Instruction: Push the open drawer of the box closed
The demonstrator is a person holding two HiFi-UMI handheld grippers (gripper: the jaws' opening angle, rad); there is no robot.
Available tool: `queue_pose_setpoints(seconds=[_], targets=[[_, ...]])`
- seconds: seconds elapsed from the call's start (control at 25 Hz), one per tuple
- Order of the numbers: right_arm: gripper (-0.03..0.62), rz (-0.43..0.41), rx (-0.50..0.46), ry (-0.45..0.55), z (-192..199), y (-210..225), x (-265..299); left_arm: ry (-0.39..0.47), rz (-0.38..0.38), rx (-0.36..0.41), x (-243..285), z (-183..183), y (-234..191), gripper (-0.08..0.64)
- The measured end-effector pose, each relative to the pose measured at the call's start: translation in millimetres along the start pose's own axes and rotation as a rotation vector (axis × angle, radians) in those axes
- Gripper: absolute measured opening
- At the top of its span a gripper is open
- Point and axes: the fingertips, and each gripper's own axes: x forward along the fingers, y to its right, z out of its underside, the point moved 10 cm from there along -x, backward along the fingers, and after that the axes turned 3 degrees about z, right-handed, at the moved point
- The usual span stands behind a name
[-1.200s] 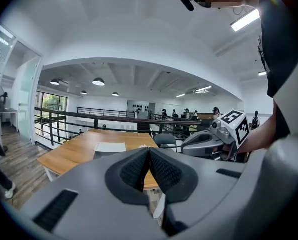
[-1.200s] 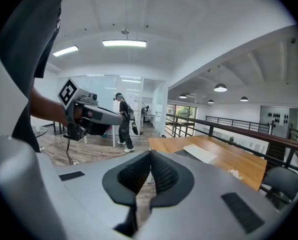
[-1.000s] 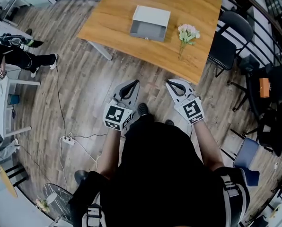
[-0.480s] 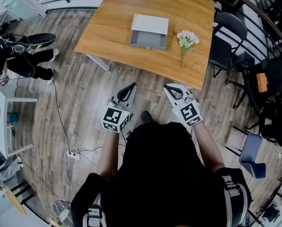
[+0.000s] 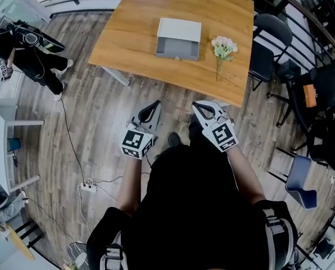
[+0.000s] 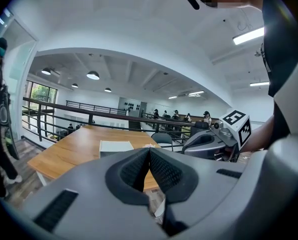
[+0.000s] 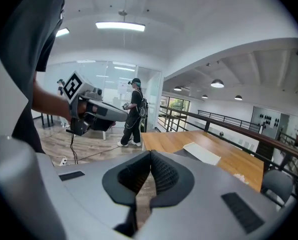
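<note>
While left gripper [image 5: 157,103] and right gripper [image 5: 194,104] hang short of the wooden table [image 5: 134,32], the white box [image 5: 179,30] lies on it.
Both sets of ribbed pads [image 6: 164,171] meet, empty; grey drawer [image 5: 177,49] open.

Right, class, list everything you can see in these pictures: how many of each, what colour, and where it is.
wooden table: one, light brown, top centre of the head view
box: one, white, near the table's middle
drawer: one, grey, pulled out of the box toward the person
flowers: one bunch, pale pink on green stems, on the table right of the box
black chair: one, at the table's right side
blue chair: one, on the floor, lower right
power strip: one, white, on the floor, left
bystander: one, in black, upper left
left gripper: one, grey, shut, empty, short of the table
right gripper: one, grey, shut, empty, beside the left
</note>
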Motion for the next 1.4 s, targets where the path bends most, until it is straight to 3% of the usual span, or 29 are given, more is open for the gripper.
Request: queue_pose_setpoints(seconds=[0.28,0.56,1.04,1.4], targets=[[0.017,-0.029,0.068,-0.001,7,17,28,-0.02,-0.043,-0.036,0,10,-15,0.023],[0.017,-0.074,0.105,0.017,-7,43,80,-0.033,-0.08,-0.05,15,-1,-55,0.023],[0.017,-0.039,0.115,-0.043,1,137,147,-0.047,-0.056,-0.027,107,-47,-125,0.023],[0.017,-0.099,0.126,-0.062,5,201,212,-0.085,-0.058,-0.042,190,-67,-187,0.023]])
